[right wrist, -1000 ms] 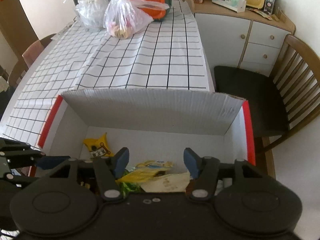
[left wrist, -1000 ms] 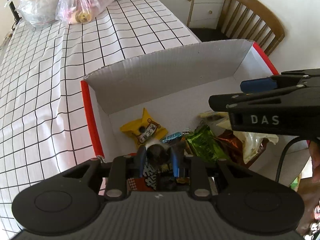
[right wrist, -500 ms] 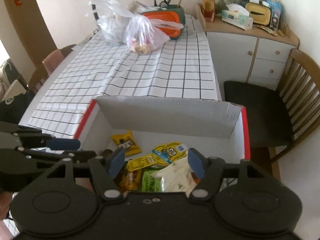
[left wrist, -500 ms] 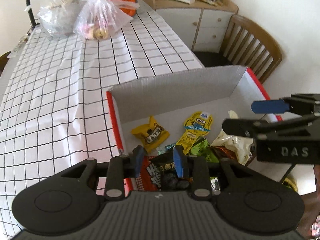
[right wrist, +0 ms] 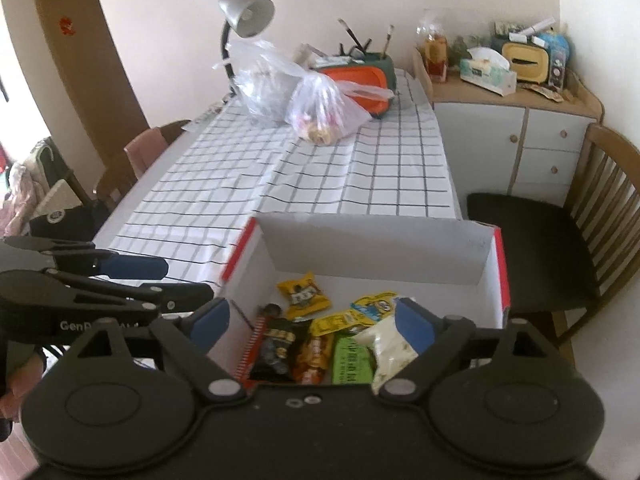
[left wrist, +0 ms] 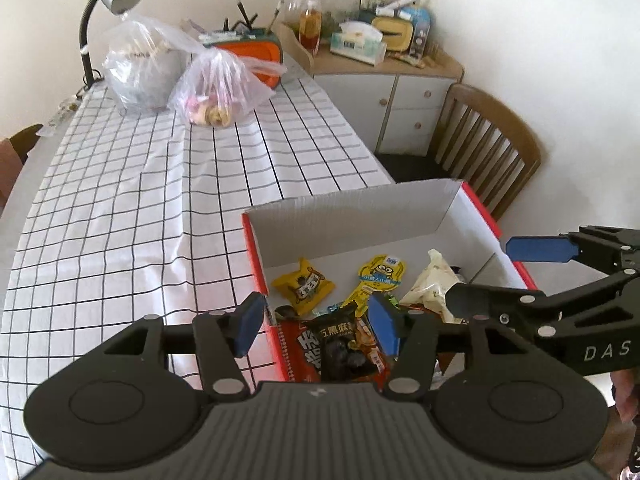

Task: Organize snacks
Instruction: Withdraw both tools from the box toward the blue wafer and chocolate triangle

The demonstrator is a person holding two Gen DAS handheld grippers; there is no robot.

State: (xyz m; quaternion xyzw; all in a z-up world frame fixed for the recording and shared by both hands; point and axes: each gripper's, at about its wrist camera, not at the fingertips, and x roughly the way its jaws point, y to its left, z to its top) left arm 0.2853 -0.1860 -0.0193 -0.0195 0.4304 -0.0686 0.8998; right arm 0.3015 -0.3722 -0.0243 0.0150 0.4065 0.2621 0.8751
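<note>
Snack packets (left wrist: 352,320) piled (loosely) in box (left wrist: 360,216).

Soft even daylight — slight motion blur, fisheye-bent edges, dark corners.

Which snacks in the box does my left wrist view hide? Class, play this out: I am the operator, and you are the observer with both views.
Observer: A green packet lies flat in the box, between a brown packet and a white packet.
Operator: Is the right gripper carrying anything?
Observer: No. Its jaws are opening with nothing between them, and the snacks lie below it.
Operator: What stands off the left side of the table?
Observer: A brown door with a red ornament on it.
</note>
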